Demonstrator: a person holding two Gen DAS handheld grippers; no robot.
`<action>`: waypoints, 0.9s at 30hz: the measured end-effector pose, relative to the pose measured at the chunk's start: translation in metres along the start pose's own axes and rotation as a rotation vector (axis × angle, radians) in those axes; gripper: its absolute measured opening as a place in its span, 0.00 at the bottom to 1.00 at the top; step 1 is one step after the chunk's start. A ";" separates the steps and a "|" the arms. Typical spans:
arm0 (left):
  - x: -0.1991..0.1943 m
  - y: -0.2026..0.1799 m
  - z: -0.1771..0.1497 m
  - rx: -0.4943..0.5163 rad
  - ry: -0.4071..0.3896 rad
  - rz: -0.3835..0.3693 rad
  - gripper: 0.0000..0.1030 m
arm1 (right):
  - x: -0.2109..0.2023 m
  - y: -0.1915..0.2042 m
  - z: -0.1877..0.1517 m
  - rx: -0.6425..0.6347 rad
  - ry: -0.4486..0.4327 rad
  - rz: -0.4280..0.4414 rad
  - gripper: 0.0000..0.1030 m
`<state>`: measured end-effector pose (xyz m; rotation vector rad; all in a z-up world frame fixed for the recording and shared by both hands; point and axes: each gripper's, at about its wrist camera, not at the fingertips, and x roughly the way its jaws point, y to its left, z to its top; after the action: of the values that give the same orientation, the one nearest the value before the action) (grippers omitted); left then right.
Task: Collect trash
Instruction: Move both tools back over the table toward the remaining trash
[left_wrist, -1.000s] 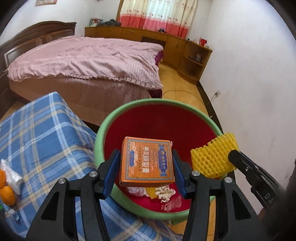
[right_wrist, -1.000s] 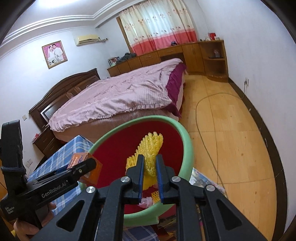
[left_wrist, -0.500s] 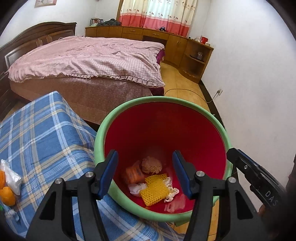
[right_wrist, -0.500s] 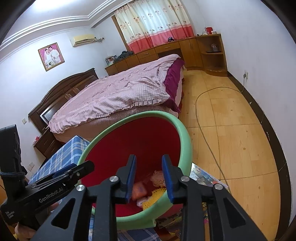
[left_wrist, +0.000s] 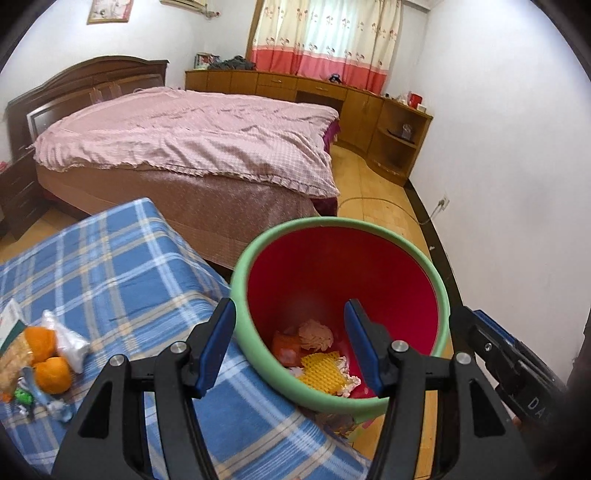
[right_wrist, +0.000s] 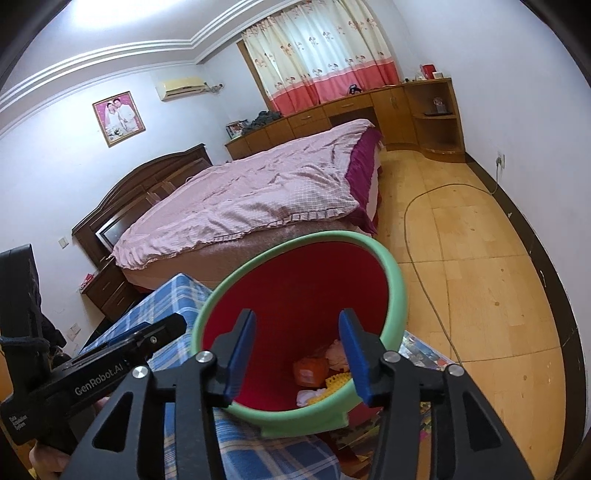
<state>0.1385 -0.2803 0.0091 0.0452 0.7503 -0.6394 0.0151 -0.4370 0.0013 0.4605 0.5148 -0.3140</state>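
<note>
A green-rimmed red bin (left_wrist: 441, 291) (right_wrist: 397, 280) stands by the blue plaid surface. In it lie the orange box (left_wrist: 285, 349) (right_wrist: 309, 369), the yellow foam net (left_wrist: 320, 373) (right_wrist: 332, 382) and crumpled paper (left_wrist: 314, 332). My left gripper (left_wrist: 290, 343) is open and empty above the bin's near rim. My right gripper (right_wrist: 297, 354) is open and empty over the bin mouth. Each gripper's body shows in the other's view.
On the blue plaid cloth (left_wrist: 110, 266) at the left lie oranges (left_wrist: 50, 373), a clear plastic bag (left_wrist: 64, 339) and small wrappers (left_wrist: 26, 395). A bed with a pink cover (left_wrist: 184, 136) stands beyond. Wooden floor with a cable (right_wrist: 436, 266) lies to the right.
Both grippers opened: the orange box and the yellow foam net dropped into the bin. Both grippers have drawn back and risen a little, the right opening wider.
</note>
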 end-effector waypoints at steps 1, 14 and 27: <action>-0.005 0.003 0.000 -0.004 -0.008 0.007 0.59 | -0.003 0.003 0.000 -0.005 -0.003 0.004 0.54; -0.056 0.042 -0.006 -0.064 -0.077 0.089 0.60 | -0.023 0.044 -0.002 -0.068 -0.028 0.071 0.69; -0.104 0.101 -0.019 -0.168 -0.118 0.193 0.60 | -0.024 0.099 -0.011 -0.135 -0.006 0.159 0.81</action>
<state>0.1259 -0.1389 0.0439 -0.0738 0.6734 -0.3907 0.0309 -0.3430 0.0396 0.3667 0.4872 -0.1264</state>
